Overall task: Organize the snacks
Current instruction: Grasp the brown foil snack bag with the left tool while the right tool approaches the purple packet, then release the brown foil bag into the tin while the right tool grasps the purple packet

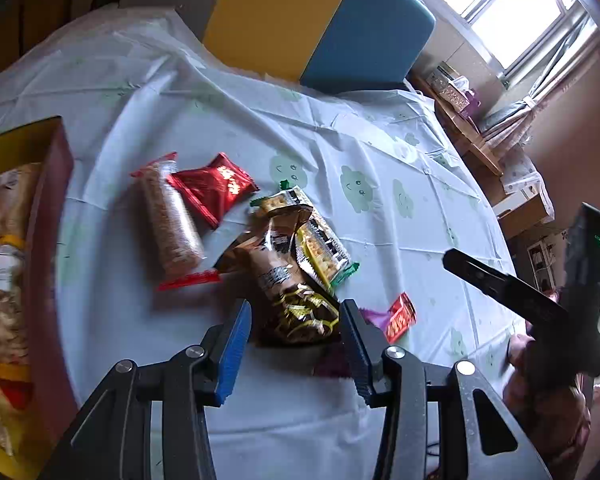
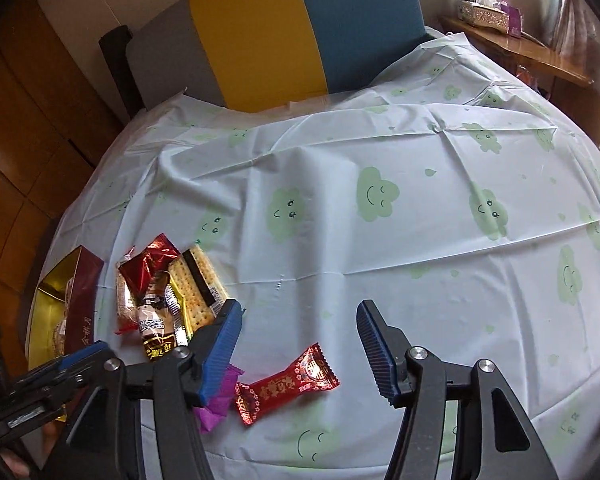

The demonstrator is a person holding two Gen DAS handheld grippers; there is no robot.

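On the cloud-print tablecloth [image 1: 340, 152] lies a heap of snacks. It holds a brown packet [image 1: 296, 304], a yellow-green cracker pack [image 1: 320, 248], a red foil packet [image 1: 216, 184] and a long biscuit roll [image 1: 172, 220]. My left gripper [image 1: 296, 340] is open and straddles the near end of the brown packet, its pads apart from it. My right gripper [image 2: 298, 332] is open above a red candy [image 2: 288, 384]. A purple wrapper [image 2: 216, 400] lies partly under its left finger. A red and gold box [image 1: 48, 240] with packs inside stands at the left.
A chair with a yellow and blue back [image 2: 300, 28] stands behind the table. A wooden shelf [image 2: 532, 52] with a tissue box [image 2: 484, 8] is at the far right. The cloth to the right of the heap [image 2: 420, 260] is bare.
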